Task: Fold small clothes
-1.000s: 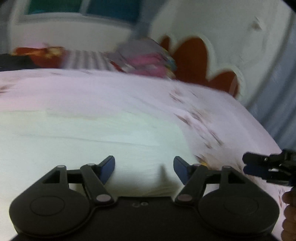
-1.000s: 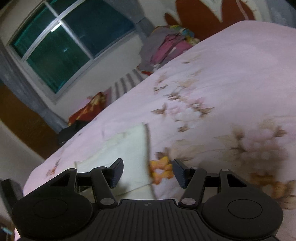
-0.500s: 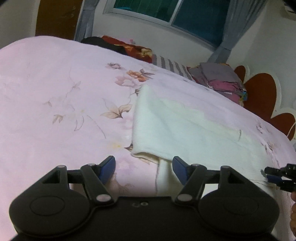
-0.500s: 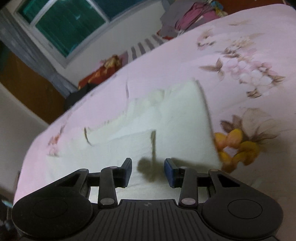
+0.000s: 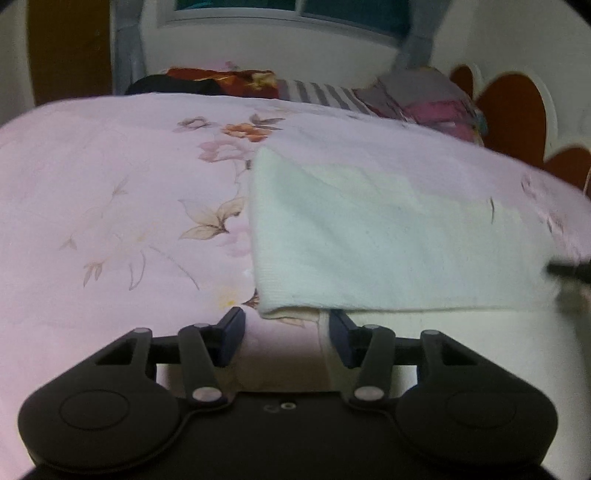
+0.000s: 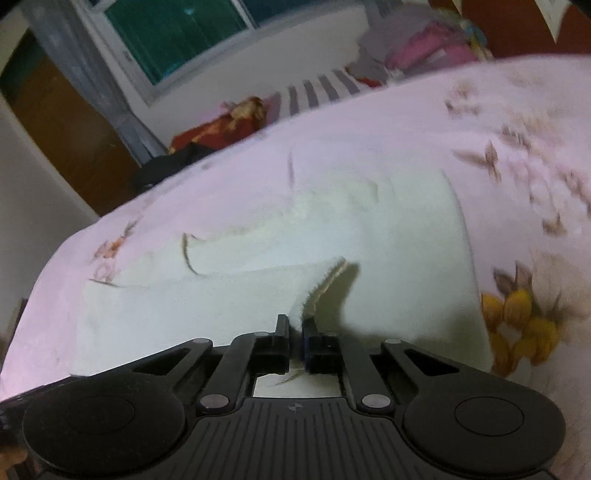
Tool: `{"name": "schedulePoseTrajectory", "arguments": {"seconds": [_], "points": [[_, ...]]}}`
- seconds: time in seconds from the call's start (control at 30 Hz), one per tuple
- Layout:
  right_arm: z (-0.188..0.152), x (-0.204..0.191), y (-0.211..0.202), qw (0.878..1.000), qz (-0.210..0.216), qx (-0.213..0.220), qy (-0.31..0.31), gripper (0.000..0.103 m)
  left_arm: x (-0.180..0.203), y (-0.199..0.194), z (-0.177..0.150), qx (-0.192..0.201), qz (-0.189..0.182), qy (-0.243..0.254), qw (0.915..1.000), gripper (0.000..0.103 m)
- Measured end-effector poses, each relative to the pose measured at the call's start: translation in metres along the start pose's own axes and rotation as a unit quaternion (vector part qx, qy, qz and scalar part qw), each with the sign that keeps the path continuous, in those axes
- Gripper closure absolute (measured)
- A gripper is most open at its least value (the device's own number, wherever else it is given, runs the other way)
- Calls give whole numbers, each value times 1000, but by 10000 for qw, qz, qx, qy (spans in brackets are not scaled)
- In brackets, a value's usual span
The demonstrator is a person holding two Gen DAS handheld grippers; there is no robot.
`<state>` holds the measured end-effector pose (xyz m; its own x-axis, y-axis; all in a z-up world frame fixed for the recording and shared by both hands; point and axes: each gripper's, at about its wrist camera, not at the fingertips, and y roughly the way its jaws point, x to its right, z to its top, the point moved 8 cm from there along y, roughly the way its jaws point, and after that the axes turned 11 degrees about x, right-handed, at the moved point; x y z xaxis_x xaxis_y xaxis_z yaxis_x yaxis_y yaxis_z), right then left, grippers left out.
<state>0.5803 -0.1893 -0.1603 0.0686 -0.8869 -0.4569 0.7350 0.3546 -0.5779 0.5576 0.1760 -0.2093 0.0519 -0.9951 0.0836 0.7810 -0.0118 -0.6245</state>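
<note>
A cream-white garment [image 5: 369, 236] lies partly folded on the pink floral bedspread [image 5: 110, 206]. My left gripper [image 5: 286, 338] is open, low over the bed, its jaws on either side of the garment's near left corner. In the right wrist view the same garment [image 6: 258, 295] spreads across the bed. My right gripper [image 6: 295, 332] is shut on a raised fold of its near edge, and the cloth peaks up from the jaws. The right gripper's tip shows blurred at the right edge of the left wrist view [image 5: 569, 271].
A pile of coloured clothes [image 5: 436, 107] and a red patterned cloth [image 5: 221, 81] lie at the bed's far end under a window [image 6: 173, 33]. A red-brown headboard [image 5: 517, 114] stands at the far right. A brown door [image 6: 62, 129] is on the left.
My right gripper closed on the garment's near edge and lifted a fold. My left gripper swung down and closer to the garment's left corner, jaws still open.
</note>
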Motion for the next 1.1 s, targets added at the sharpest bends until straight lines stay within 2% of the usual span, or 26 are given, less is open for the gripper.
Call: {"name": "schedulePoseTrajectory", "arguments": {"seconds": [0.13, 0.23, 0.33, 0.4, 0.7, 0.83, 0.97, 1.03, 1.1], "points": [[27, -10, -33, 9980, 148, 603, -82, 97, -8, -1, 1, 19, -37, -227, 9997, 62], [43, -1, -53, 9953, -3, 964, -93, 97, -8, -2, 0, 37, -48, -190, 9998, 62], [30, 31, -40, 9977, -343, 585, 4, 97, -8, -3, 0, 43, -59, -186, 9998, 62], [22, 44, -36, 9981, -372, 453, 191, 97, -8, -3, 0, 38, -70, -174, 9998, 62], [19, 56, -37, 9969, -524, 537, 225, 97, -9, -2, 1, 12, -85, -122, 9999, 62], [11, 58, -30, 9978, -581, 301, 142, 97, -9, -2, 1, 2, -70, -94, 9999, 62], [2, 61, -32, 9977, -611, 260, 149, 97, -8, -2, 2, -44, -85, -77, 9999, 62], [-2, 65, -28, 9971, -724, 207, 106, 97, -7, -2, 2, -82, -99, -9, 9999, 61], [-3, 67, -25, 9969, -754, 212, -9, 97, -3, -3, 1, -173, -304, 329, 9988, 49]]}}
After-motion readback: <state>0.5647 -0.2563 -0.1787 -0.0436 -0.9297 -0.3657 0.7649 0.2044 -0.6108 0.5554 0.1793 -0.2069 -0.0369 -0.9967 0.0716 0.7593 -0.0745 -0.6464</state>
